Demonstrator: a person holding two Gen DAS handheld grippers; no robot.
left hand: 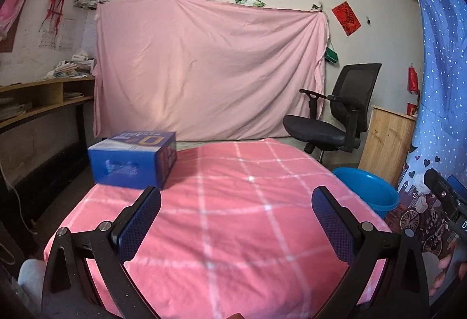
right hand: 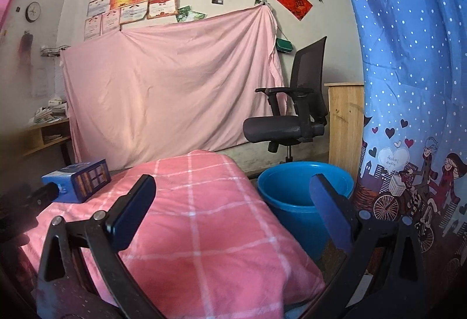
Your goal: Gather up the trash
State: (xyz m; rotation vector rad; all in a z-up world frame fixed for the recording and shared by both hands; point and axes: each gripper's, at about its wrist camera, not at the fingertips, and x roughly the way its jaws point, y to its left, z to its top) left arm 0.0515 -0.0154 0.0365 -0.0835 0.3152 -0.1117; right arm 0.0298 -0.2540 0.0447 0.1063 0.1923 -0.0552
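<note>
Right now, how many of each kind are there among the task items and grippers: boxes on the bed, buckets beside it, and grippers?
Blue box on the pink checked cover: 1
Blue bucket on the floor beside the bed: 1
Grippers, both open and empty: 2 (left gripper, right gripper)
Total: 4

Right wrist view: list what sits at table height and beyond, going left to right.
Blue box on the pink checked cover → blue bucket beside the table → office chair behind the bucket → wooden cabinet → blue dotted curtain.
</note>
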